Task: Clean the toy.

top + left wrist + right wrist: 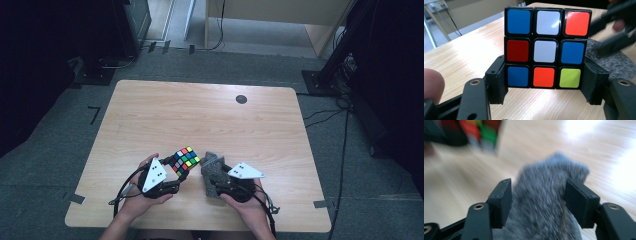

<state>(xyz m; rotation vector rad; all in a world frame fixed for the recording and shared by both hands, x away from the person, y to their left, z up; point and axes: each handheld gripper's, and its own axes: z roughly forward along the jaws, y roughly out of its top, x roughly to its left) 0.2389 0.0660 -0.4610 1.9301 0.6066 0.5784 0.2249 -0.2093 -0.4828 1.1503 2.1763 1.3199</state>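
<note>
Your left claw (pixel 544 87) had closed on the cube (pixel 547 47), its pads (pixel 496 80) pressed flat against the two sides of the bottom layer. That low grip left the upper two layers free and the whole face turned toward you, which suits a job of cleaning or turning the cube: nothing covered the stickers. The cube was lifted clear of the table (pixel 461 57), so you could reach it from any side without it sliding away.

Your right claw (pixel 537 202) sat about half open with the cloth (pixel 546 202) bunched between its jaws. The right gripper view was blurred, so I could not tell whether the pads were truly biting the fabric or only flanking it. The cloth stood up past the jaw tips, which makes sense if you meant its free end to be the part that meets the cube.

From the high view, your left claw (pixel 176 176) and right claw (pixel 212 184) faced each other near the front edge of the table (pixel 150 115), with the cube (pixel 184 160) held up between them and the cloth (pixel 212 172) just beside it on the right. Holding both close to you kept the forearms short and steady. Farther back, a dark round disc (pixel 241 99) lay well apart near the far edge, out of the work.
</note>
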